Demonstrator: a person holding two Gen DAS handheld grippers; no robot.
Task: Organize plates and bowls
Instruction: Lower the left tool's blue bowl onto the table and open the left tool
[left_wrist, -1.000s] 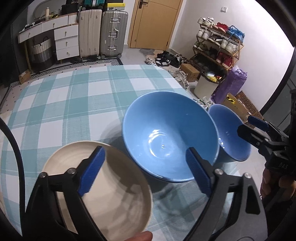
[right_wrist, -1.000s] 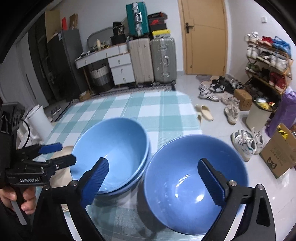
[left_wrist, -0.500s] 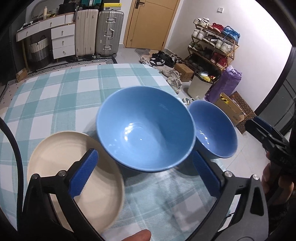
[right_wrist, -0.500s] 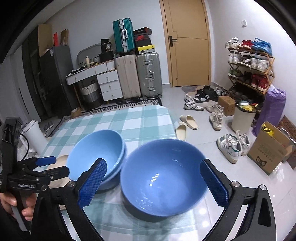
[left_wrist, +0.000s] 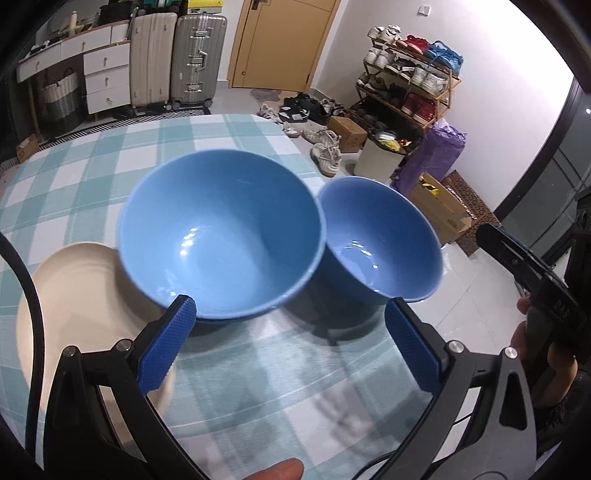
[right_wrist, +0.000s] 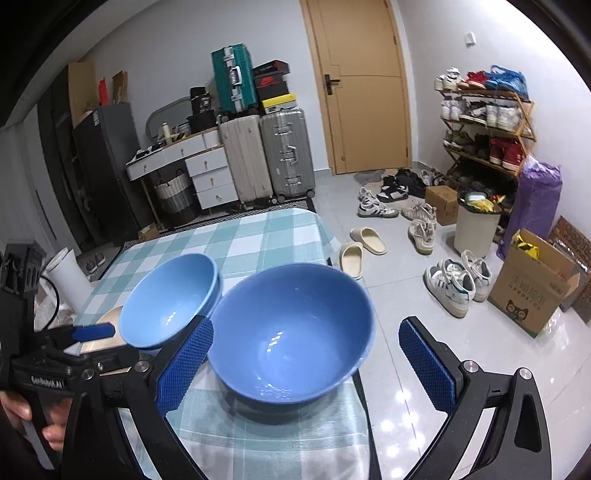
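Observation:
Two stacked blue bowls (left_wrist: 221, 236) sit on the checked tablecloth (left_wrist: 92, 173), seen also in the right wrist view (right_wrist: 170, 299). A single blue bowl (left_wrist: 380, 240) stands to their right at the table's right edge, large in the right wrist view (right_wrist: 291, 328). A cream plate (left_wrist: 81, 310) lies left of the stack, partly under it. My left gripper (left_wrist: 291, 343) is open and empty, just short of the stack. My right gripper (right_wrist: 306, 365) is open and empty, its jaws standing either side of the single bowl's near rim.
The table's right edge (right_wrist: 332, 251) drops to a tiled floor with shoes (right_wrist: 454, 284), a bin (right_wrist: 476, 225) and a cardboard box (right_wrist: 535, 288). Suitcases (right_wrist: 266, 155) and drawers (right_wrist: 207, 170) stand beyond the table. A white container (right_wrist: 70, 273) stands at the left.
Both grippers have drawn back and risen, so the bowls look farther off. The left view has swung right, off the cream plate toward the bowls. The bowls and plate have not moved.

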